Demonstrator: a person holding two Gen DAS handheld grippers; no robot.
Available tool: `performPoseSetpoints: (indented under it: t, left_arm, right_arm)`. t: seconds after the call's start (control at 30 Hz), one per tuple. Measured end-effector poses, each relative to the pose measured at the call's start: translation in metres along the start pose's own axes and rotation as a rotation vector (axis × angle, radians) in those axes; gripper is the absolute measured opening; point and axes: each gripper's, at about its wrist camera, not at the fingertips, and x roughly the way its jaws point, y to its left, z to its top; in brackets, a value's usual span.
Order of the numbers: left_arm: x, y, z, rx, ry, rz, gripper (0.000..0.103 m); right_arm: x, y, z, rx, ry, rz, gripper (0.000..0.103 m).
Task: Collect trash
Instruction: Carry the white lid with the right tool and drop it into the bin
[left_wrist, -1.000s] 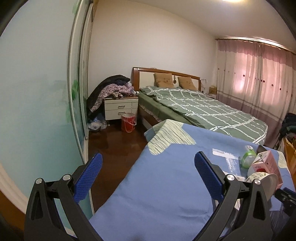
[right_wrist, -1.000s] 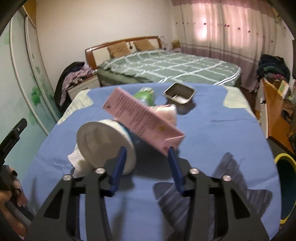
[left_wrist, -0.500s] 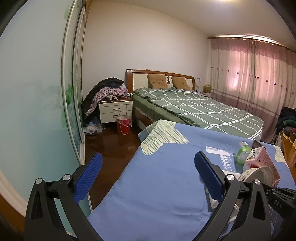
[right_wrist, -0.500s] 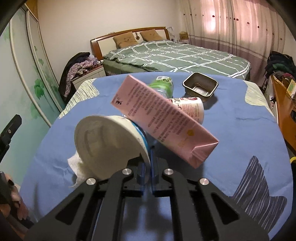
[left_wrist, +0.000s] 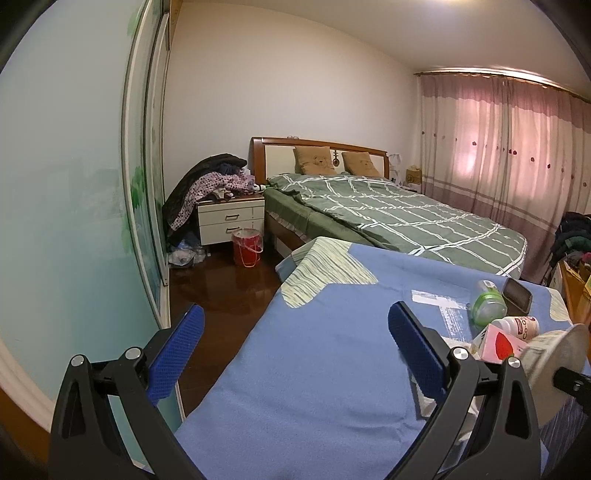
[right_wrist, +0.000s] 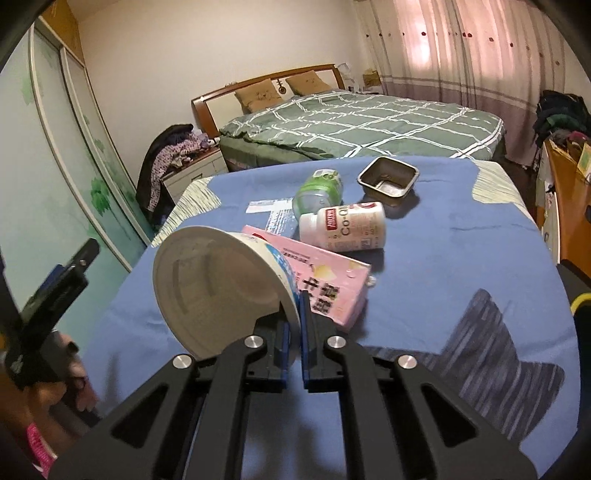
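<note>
Paper-thin rim is all the right claw (right_wrist: 293, 332) clamps on the white cup (right_wrist: 221, 291), lifted near-left over the desk (right_wrist: 461, 258); it could slip or crumple. Left claw (left_wrist: 291, 354) gapes empty.

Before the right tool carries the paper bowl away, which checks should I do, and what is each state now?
1. Right tool shut on the paper bowl rim: ok.
2. Bowl clear of the pink carton: cannot tell, they overlap.
3. Bowl empty inside: cannot tell, only its base shows.
4. Left tool open and holding nothing: ok.
5. Trash bin in view: cannot tell; only a yellow rim shows at the right edge.
</note>
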Motion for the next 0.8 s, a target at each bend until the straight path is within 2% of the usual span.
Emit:
performPoseSetpoints:
  t: [0.13, 0.37, 0.6, 0.8]
  left_arm:
    - [0.000, -0.001, 0.000, 0.002, -0.003, 0.000, 0.098]
    - [-0.001, -0.002, 0.000, 0.013, -0.006, -0.005, 0.098]
    - [-0.004, -0.005, -0.001, 0.027, -0.009, -0.006, 0.098]
    - [-0.005, -0.008, -0.002, 0.045, -0.010, -0.007, 0.098]
  right_arm:
    - [-0.018, -0.016, -0.004, 0.028, -0.028, -0.022, 0.005]
    - [-0.055, -0.075, -0.010, 0.129, -0.110, -0.172, 0.005]
    - [-0.096, -0.162, -0.023, 0.284, -0.200, -0.450, 0.005]
    - [-0.126, -0.225, -0.038, 0.411, -0.251, -0.650, 0.005]
